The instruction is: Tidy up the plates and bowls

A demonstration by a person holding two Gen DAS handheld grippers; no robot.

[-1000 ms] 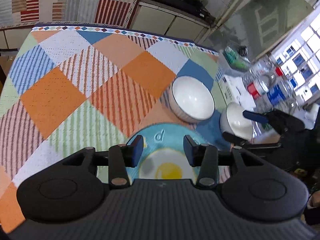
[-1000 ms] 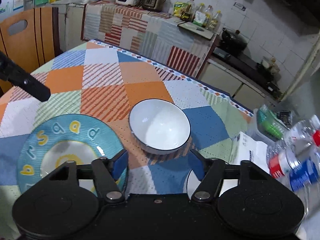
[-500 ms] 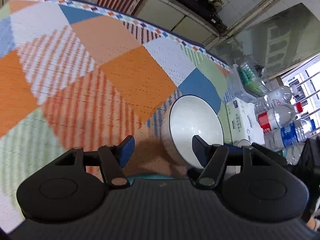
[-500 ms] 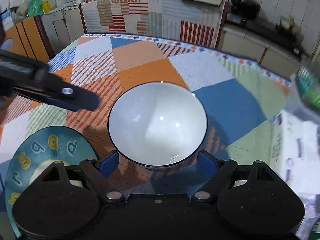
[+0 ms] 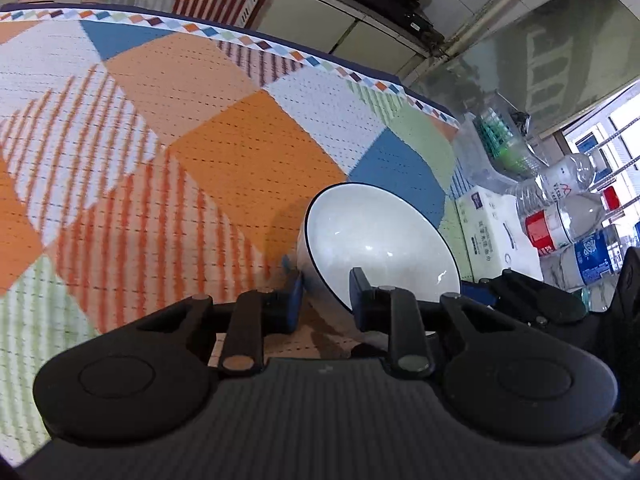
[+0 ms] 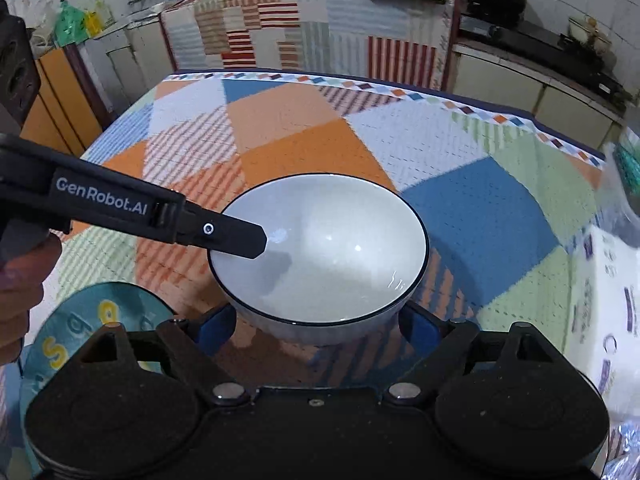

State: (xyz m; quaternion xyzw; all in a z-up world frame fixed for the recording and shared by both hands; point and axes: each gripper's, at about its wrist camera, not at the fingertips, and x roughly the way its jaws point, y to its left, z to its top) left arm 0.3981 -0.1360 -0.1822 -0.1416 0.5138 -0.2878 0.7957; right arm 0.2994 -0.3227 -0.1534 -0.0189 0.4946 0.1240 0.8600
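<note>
Hand-held gripper [image 5: 324, 296] — bowl [image 5: 376, 240] base hidden

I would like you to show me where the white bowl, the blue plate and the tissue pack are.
white bowl [image 6: 320, 248]: right wrist view, on its inner bottom.
blue plate [image 6: 86, 316]: right wrist view, on its lettered rim.
tissue pack [image 5: 494, 226]: left wrist view, on its white top face.

Black fingers [image 5: 294, 300], blue pads, "GenRobot.AI" lettering

Both cameras ride low and close over the table [image 5: 248, 160]. The left looks toward two o'clock, the right toward twelve. They share the white bowl [image 5: 380, 240] [image 6: 320, 248], dead centre.
</note>
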